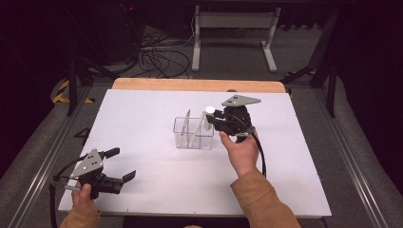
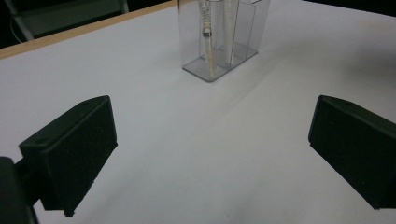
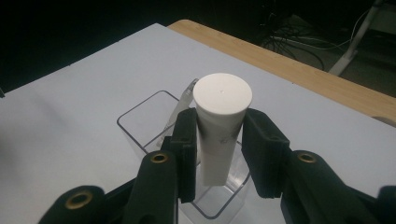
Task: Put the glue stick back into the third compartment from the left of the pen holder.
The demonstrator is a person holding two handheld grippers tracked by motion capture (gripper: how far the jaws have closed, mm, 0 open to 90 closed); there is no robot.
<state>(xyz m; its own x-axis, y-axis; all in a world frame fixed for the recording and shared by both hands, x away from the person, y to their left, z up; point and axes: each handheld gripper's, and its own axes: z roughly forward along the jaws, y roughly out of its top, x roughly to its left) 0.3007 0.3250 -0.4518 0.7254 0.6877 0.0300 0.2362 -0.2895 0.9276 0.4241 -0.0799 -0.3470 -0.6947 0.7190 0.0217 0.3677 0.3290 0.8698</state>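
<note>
Right gripper (image 3: 219, 154) clamped on white cylinder (image 3: 220, 126), clear organizer (image 3: 140, 126) directly beneath; risk: cylinder base catching a divider wall, tipping the organizer.

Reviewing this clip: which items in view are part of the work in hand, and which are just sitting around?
In the job:
- white cylindrical tube, clamped in the right gripper
- clear plastic compartment box under it, with thin pen-like sticks inside

Just around:
- left gripper, open, apart from the box
- white table top
- metal desk frame and floor cables behind
</note>
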